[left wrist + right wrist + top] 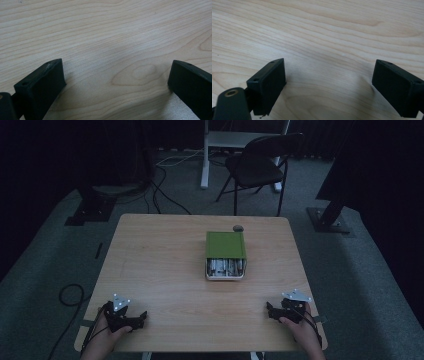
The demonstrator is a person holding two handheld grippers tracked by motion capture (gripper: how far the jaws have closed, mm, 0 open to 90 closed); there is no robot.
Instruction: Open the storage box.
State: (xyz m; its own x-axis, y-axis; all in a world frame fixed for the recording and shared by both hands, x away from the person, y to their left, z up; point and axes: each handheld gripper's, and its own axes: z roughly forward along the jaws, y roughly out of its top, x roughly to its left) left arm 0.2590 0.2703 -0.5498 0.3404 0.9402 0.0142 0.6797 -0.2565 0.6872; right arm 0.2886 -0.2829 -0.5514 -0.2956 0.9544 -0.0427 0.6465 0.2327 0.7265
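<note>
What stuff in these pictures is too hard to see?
- Silvery things in the green box: high view, too small and dim to name.
- Box's back part: the green lid covers it.
- Small dark object behind the box: too tiny to identify.
- Left gripper and right gripper: the high view's bottom edge cuts off the person's forearms.

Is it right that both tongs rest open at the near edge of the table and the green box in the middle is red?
Not quite: the box is green, not red, as the high view shows. The rest holds: the left tongs and right tongs rest open at the near edge of the table, with the box in the middle.
</note>
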